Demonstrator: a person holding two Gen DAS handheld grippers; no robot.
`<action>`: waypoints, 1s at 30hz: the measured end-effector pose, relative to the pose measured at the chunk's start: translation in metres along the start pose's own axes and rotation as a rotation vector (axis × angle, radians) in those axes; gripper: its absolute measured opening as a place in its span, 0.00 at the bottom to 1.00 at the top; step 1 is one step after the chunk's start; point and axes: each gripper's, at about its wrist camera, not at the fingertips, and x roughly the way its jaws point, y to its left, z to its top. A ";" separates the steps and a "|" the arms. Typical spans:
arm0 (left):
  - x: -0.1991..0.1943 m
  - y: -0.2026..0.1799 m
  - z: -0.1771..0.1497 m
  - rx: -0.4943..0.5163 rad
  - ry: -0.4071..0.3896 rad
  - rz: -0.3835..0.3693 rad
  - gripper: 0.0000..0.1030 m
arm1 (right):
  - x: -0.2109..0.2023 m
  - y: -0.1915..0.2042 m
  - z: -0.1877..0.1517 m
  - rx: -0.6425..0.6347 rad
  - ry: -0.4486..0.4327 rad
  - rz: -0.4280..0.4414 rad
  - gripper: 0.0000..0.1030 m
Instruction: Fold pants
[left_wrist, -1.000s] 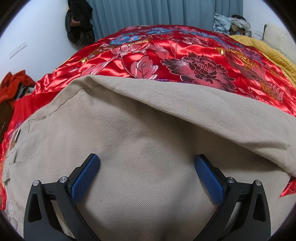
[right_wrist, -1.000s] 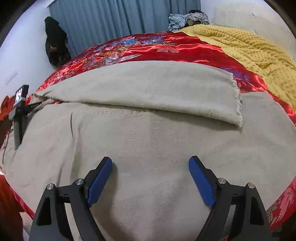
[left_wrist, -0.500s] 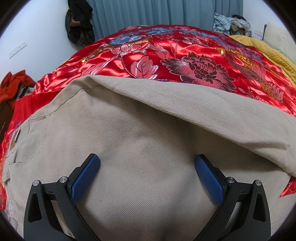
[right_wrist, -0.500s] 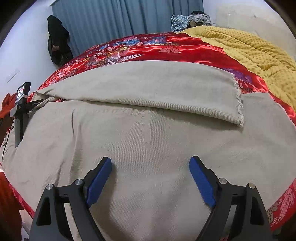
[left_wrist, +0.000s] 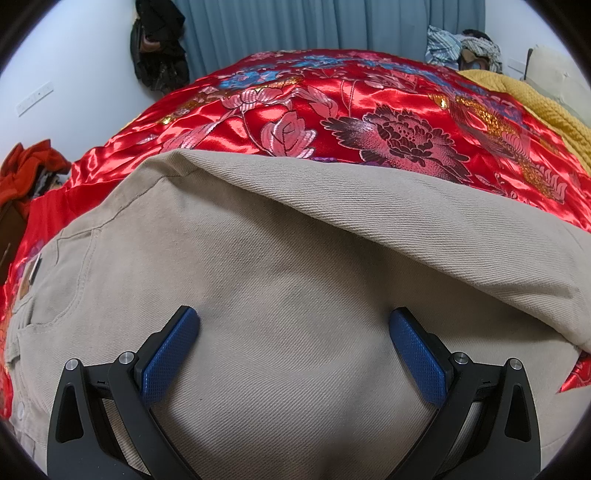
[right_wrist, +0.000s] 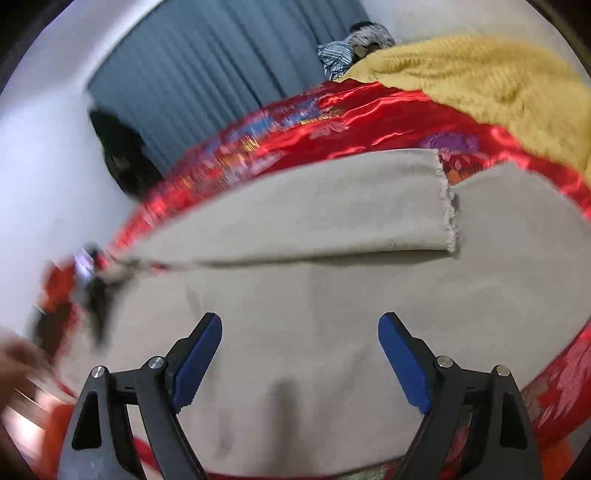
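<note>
1. Beige twill pants (left_wrist: 295, 258) lie flat on a bed's red floral satin cover (left_wrist: 369, 110), one leg overlapping the other; frayed hem (right_wrist: 448, 218) visible.
2. Left claw (left_wrist: 293, 332) spread wide, empty, over the pants' upper part, by the pocket.
3. Right claw (right_wrist: 299, 332) spread wide, empty, above the near leg; view blurred.

Beige pants (left_wrist: 295, 288); red floral bedspread (left_wrist: 332, 110); mustard blanket (right_wrist: 480, 85); blue fingers (left_wrist: 170, 350)

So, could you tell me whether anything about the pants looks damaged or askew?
The cuff of the far leg is frayed, with loose threads along its edge. Otherwise the pants lie flat on the red bedspread.
</note>
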 end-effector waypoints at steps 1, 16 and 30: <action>0.000 0.001 0.000 0.000 0.000 0.000 1.00 | 0.008 -0.005 0.005 0.067 0.030 0.045 0.84; 0.000 0.001 0.000 -0.004 0.002 -0.006 1.00 | 0.055 -0.055 0.045 0.585 -0.092 -0.197 0.10; -0.069 0.079 0.036 -0.476 0.140 -0.508 0.99 | -0.060 0.097 0.131 0.042 -0.280 0.146 0.04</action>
